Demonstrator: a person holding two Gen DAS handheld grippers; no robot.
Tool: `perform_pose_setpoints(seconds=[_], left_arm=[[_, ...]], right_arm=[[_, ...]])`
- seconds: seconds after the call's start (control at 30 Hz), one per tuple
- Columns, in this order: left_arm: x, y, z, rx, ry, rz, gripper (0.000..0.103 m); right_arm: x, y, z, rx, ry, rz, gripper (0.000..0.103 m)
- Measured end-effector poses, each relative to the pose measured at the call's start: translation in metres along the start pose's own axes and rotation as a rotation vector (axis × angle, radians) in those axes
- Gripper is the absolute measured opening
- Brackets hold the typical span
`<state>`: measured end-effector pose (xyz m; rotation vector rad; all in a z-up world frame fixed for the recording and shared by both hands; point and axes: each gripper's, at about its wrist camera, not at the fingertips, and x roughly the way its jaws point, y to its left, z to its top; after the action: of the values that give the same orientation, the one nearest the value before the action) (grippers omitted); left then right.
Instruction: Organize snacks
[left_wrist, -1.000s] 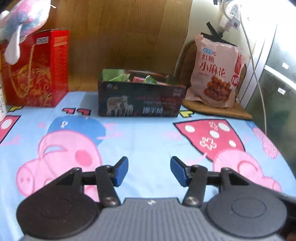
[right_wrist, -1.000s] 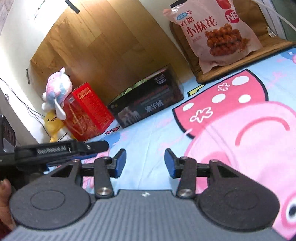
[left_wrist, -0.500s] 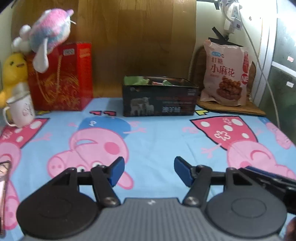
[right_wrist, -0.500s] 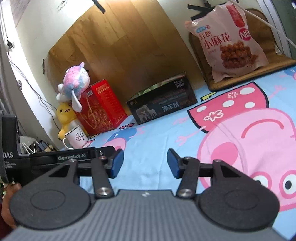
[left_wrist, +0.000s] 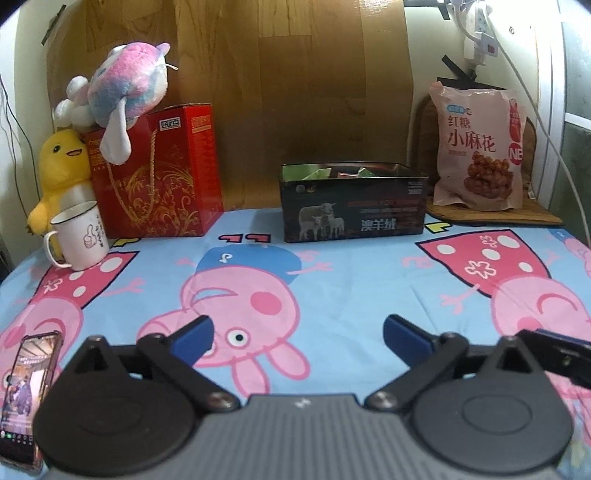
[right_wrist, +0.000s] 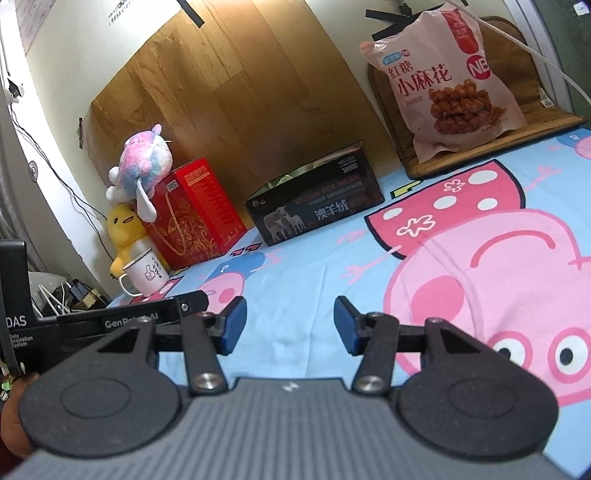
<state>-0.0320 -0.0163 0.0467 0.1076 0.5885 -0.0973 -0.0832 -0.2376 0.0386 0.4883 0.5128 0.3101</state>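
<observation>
Cartoon-pig bedsheet (left_wrist: 351, 280) as work surface, mostly bare in the middle, things pushed to the far edge against the wood panel (left_wrist: 295, 92) and cream wall. Red gift box (left_wrist: 162, 173) at far left, propping a pastel plush (left_wrist: 125, 88) on top and a yellow duck plush (left_wrist: 59, 166) beside it. Dark open box (left_wrist: 352, 206) at centre back, wrappers showing inside, probably the collecting bin for snacks. Pink snack bag (left_wrist: 480, 147) upright on a woven mat (left_wrist: 495, 218) at far right, leaning on the chair back, well apart from both grippers. White mug (left_wrist: 79, 236) just in front of the duck. Phone (left_wrist: 27, 398) flat at near left. Left gripper (left_wrist: 295, 338) opening, jaws spread wide, nothing between. Right gripper (right_wrist: 288, 325) parted about halfway, empty, hovering over the sheet. Looks like a pause before reaching.
</observation>
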Motion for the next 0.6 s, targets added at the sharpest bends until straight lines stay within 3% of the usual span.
perform_pose_setpoints(seconds=[0.37, 0.6], left_arm=[[0.0071, 0.0017, -0.0031, 0.025, -0.005, 0.093, 0.103], [0.0059, 0.0067, -0.0032, 0.015, -0.062, 0.149, 0.103]], right_arm=[[0.0042, -0.0067, -0.0012, 0.027, 0.012, -0.028, 0.056], [0.0068, -0.0077, -0.0028, 0.033, 0.011, -0.042, 0.063]])
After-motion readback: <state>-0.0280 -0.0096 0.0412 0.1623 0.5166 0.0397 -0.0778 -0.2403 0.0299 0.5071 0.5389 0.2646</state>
